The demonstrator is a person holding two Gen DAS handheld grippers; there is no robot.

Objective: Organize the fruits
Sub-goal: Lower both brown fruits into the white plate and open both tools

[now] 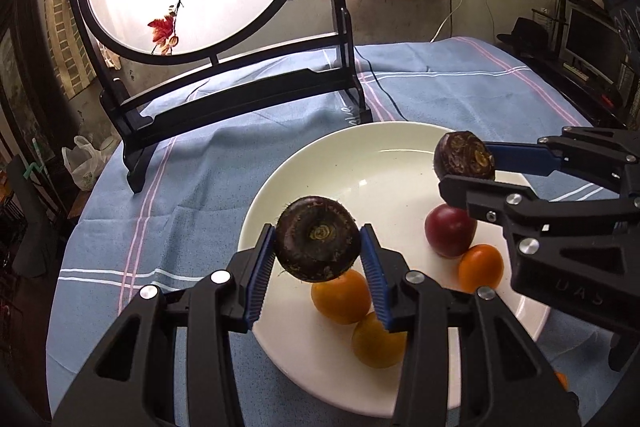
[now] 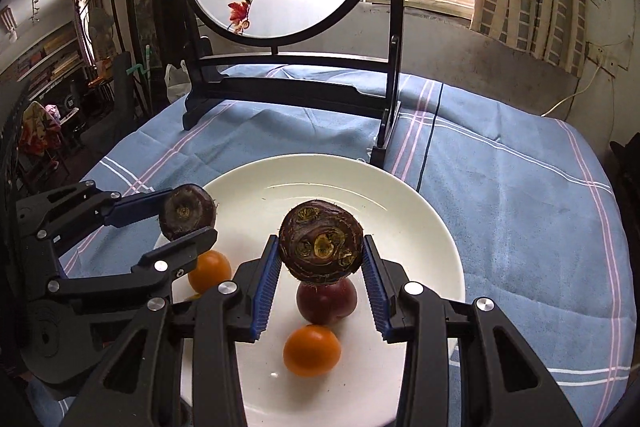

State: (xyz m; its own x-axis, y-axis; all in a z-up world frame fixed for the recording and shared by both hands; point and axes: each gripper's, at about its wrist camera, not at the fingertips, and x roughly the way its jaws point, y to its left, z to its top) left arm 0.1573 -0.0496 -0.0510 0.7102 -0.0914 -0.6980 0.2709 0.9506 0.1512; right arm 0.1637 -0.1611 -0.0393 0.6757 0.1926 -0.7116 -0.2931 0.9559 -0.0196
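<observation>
Two dark, rough-skinned round fruits with brown ringed ends, both raised above the white plate [image 1: 320, 143]: left fruit [image 1: 318, 244] clamped in the left gripper [image 1: 319, 247] over its near-left rim, right fruit [image 2: 321, 240] clamped in the right gripper [image 2: 321, 247] over its centre.
</observation>
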